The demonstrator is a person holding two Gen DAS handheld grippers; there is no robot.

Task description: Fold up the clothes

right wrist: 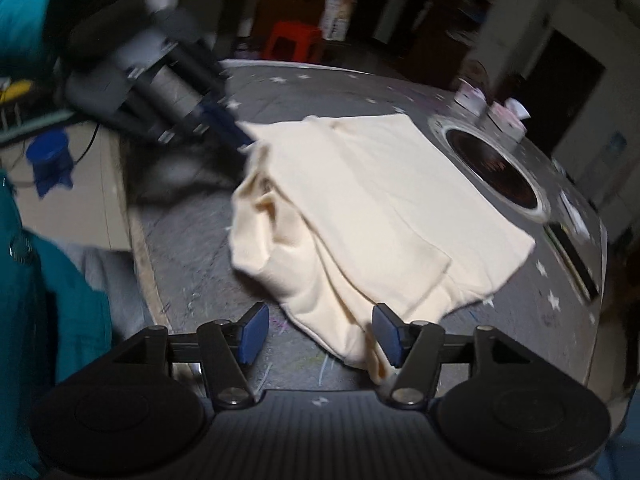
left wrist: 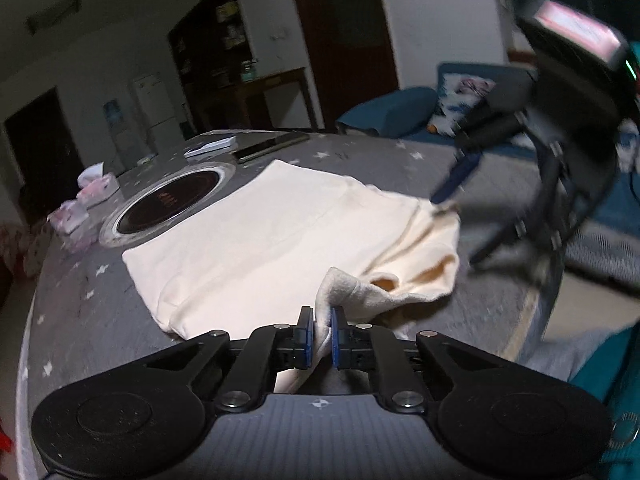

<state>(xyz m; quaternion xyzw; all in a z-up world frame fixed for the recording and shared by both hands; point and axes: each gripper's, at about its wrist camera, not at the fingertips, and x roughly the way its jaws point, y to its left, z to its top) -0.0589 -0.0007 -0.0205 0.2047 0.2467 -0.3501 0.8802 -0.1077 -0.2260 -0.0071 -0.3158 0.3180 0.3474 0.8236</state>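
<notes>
A cream garment (left wrist: 280, 236) lies partly folded on a round grey star-patterned table (left wrist: 80, 304). My left gripper (left wrist: 322, 330) is shut on a bunched corner of the garment at its near edge. It also shows in the right wrist view (right wrist: 240, 138), blurred, at the garment's (right wrist: 380, 208) far left corner. My right gripper (right wrist: 320, 332) is open, its blue pads either side of the garment's near hem; the right pad (right wrist: 390, 334) touches the cloth. In the left wrist view the right gripper (left wrist: 448, 192) is blurred at the garment's right corner.
A round black hotplate (left wrist: 172, 204) is set into the table beside the garment. Tissue packs (left wrist: 96, 188), a white box (left wrist: 212, 147) and a dark flat device (left wrist: 272, 144) lie at the far side. A blue sofa (left wrist: 400, 116) and a red stool (right wrist: 294, 40) stand beyond.
</notes>
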